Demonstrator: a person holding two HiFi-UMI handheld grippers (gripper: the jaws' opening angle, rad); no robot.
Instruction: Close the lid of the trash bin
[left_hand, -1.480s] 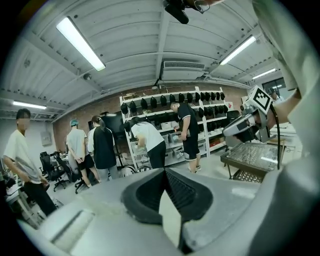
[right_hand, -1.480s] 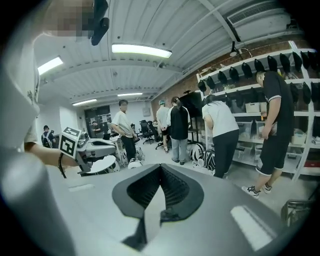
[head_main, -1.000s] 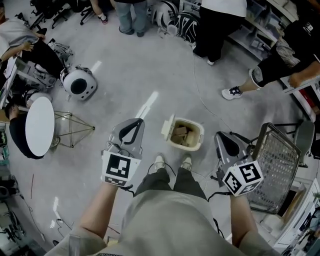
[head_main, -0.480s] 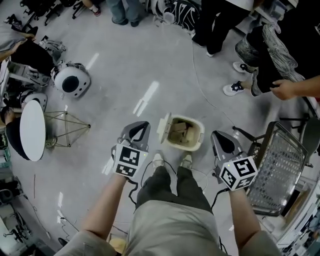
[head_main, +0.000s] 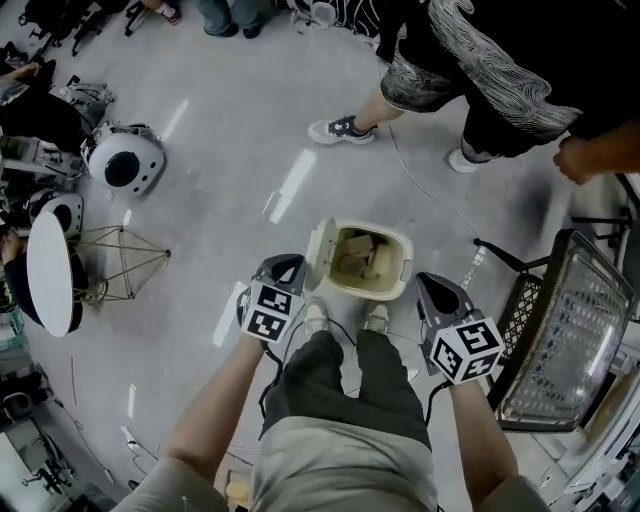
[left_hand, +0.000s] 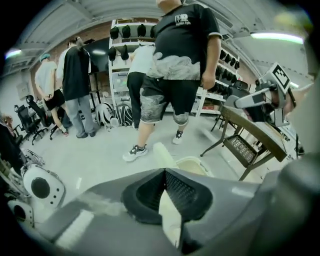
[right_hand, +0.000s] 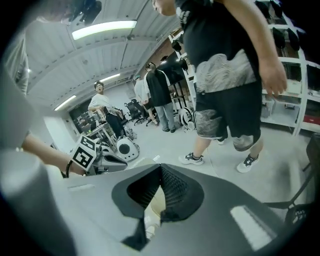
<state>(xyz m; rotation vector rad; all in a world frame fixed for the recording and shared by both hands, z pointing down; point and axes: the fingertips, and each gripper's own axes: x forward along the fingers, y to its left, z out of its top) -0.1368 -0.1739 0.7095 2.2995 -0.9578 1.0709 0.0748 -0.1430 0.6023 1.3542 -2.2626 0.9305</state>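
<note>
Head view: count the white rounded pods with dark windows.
2. One white rounded pod lies at upper left; the second pod sits below it, by the white oval tabletop. Others may be hidden.

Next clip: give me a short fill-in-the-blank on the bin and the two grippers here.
The trash bin has its lid ___.
In the head view, the lid stands at the bin's ___ edge.
The left gripper and right gripper both have jaws ___, holding nothing.
Missing words: open; left; shut.

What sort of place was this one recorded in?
Likely a lab or workshop: bare concrete floor, open shelving stocked with dark gear, a white domed device lying on the floor, several bystanders.
</note>
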